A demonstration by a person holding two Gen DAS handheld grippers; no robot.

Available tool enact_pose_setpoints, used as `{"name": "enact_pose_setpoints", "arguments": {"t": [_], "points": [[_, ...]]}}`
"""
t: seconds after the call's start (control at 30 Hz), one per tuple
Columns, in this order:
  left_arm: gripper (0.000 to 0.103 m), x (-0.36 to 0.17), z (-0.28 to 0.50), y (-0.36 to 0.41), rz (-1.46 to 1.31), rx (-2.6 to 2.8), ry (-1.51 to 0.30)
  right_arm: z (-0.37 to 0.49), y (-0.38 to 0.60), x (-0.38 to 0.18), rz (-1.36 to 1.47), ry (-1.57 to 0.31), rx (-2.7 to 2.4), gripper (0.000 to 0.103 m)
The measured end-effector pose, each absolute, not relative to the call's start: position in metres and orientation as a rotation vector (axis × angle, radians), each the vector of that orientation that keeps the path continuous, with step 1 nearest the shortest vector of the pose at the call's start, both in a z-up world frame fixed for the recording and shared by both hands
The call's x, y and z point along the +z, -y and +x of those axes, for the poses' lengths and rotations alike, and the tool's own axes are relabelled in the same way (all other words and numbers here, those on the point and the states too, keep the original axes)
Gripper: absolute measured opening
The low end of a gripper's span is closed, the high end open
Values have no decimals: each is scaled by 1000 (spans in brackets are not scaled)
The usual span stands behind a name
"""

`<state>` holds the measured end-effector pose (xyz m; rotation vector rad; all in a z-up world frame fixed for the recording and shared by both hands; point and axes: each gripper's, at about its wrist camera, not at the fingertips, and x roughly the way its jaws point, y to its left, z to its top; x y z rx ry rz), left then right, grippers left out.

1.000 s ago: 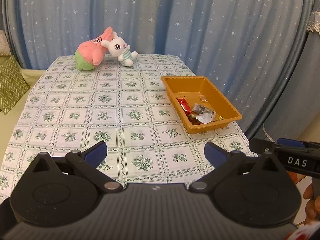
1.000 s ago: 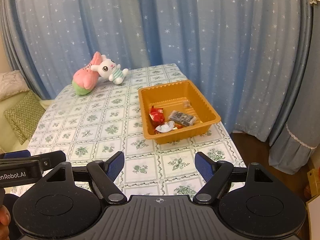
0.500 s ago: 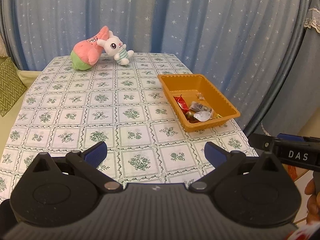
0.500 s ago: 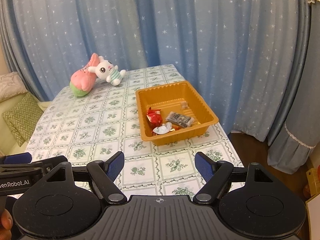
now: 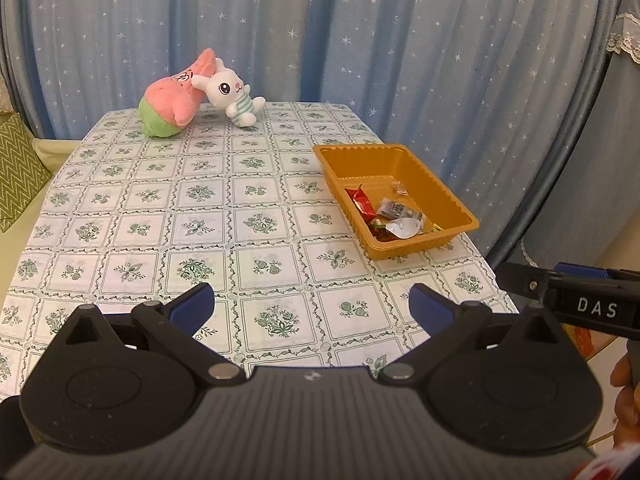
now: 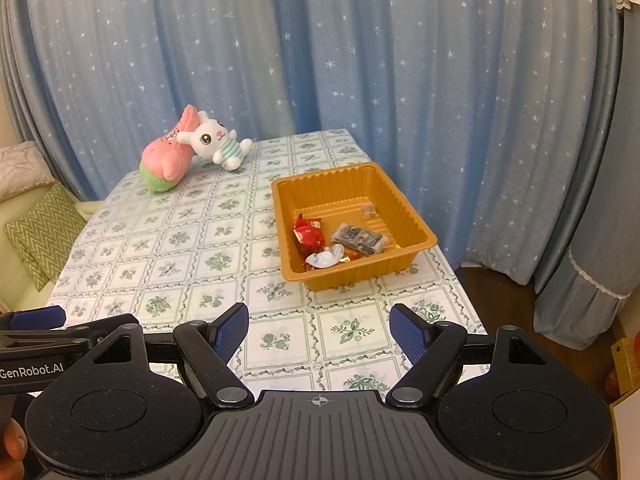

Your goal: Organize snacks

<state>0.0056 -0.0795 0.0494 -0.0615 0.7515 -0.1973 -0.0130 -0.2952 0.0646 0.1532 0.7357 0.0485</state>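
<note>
An orange plastic tray (image 5: 448,196) (image 6: 408,216) stands near the table's right edge. In it lie several wrapped snacks: a red packet (image 5: 362,204) (image 6: 308,234), a dark packet (image 5: 398,211) (image 6: 360,238), a white wrapper (image 5: 404,227) (image 6: 326,258) and a small sweet (image 5: 399,188) (image 6: 369,209). My left gripper (image 5: 312,308) hangs open over the table's near edge, with nothing between its blue pads. My right gripper (image 6: 319,328) is open too and holds nothing, short of the tray. Each gripper shows at the other view's edge.
A pink and green plush (image 5: 172,106) (image 6: 166,160) and a white rabbit plush (image 5: 230,94) (image 6: 214,142) lie at the table's far end. The floral tablecloth (image 5: 200,216) (image 6: 180,252) covers the table. Blue starred curtains hang behind. A green zigzag cushion (image 5: 18,172) (image 6: 44,228) sits left.
Both views have drawn back and up a little, so the table and tray look smaller and further off. The grippers' jaws have not changed.
</note>
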Motion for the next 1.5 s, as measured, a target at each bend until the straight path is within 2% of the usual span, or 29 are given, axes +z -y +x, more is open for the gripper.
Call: {"name": "enact_pose_setpoints", "arguments": {"t": [1.5], "points": [[103,50,6,78,-59,-188,-732,-14,295,65,154,-736,48,77]]}}
